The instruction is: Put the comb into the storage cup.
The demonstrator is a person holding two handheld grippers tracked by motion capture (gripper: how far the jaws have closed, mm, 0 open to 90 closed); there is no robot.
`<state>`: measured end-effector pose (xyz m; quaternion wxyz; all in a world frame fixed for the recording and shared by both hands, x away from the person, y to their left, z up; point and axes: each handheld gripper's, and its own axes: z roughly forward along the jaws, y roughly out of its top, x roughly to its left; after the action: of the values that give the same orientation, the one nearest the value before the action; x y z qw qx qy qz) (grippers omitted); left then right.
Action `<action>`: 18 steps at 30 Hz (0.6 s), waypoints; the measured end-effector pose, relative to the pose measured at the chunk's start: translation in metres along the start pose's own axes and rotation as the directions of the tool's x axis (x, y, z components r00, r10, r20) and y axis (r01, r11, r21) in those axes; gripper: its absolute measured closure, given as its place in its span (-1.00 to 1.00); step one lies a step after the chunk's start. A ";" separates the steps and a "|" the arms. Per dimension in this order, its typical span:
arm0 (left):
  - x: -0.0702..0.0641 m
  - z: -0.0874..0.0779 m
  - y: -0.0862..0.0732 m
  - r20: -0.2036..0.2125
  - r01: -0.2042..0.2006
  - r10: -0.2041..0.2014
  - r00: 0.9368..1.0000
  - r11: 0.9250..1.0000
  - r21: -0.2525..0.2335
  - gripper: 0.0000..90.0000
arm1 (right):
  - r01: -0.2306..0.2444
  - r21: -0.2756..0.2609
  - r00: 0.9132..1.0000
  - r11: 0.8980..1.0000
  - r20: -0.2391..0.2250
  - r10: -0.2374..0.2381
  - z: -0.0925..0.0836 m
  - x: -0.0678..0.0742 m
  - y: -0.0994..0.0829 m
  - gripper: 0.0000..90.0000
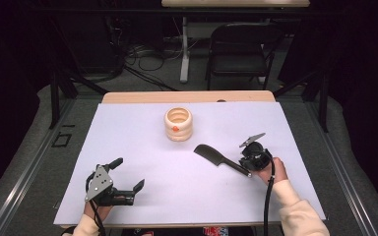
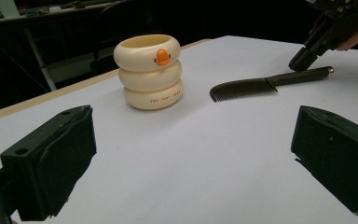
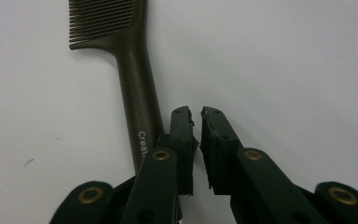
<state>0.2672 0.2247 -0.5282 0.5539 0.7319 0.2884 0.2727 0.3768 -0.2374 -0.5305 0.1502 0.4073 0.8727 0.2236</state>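
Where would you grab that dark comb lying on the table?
By its handle, from above. The comb lies flat on the white table, so only its two long edges offer the jaws a hold. The handle is narrow and smooth, and the right gripper already sits beside it, jaws barely parted, nothing between them.

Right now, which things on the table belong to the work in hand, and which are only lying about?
In the work:
- dark brown plastic comb with a long handle, lying flat beside the right claw
- right claw, jaws slightly apart with nothing between them

Lying about:
- cream ringed cup with an orange mark, standing apart
- left claw, open, resting on the white table sheet
- black folding chair behind the table
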 end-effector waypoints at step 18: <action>0.000 0.000 0.000 0.000 -0.001 0.001 1.000 1.000 0.000 -1.00 | 0.011 -0.040 0.999 0.999 0.035 -0.010 -0.028 -0.005 0.003 -0.34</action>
<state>0.2670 0.2248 -0.5281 0.5538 0.7320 0.2882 0.2728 0.3696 -0.2471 -0.5041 0.1745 0.4035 0.8675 0.2330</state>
